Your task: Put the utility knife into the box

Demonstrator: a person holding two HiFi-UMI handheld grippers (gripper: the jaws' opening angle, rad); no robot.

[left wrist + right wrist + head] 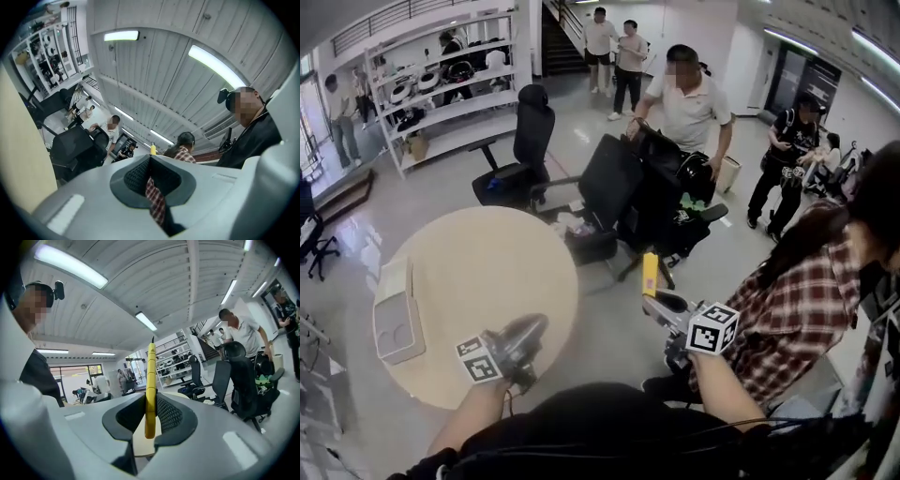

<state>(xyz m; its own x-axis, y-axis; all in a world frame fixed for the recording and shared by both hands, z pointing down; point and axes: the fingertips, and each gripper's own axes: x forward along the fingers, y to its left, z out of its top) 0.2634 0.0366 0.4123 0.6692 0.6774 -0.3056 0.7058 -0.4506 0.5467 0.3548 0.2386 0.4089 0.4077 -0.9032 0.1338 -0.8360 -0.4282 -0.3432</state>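
Utility knife [649,272]: yellow, upright, held beyond the counter's right side, above the floor.
Right gripper [656,302]: jaws clamped on the knife's lower end.
Left gripper [528,330]: jaws together, nothing between them; over the counter's near edge.
Box [397,323]: pale, at the counter's left edge, well apart from the knife.
Counter [487,272]: round, light wood.

There is one round table [502,267], toward nine o'clock, and one box [397,326] on it. There is one yellow utility knife [650,273]. There are two grippers: left gripper [531,330] and right gripper [652,298]. One white rack [441,89] stands at eleven o'clock, and at least two black office chairs [532,131] stand near twelve.
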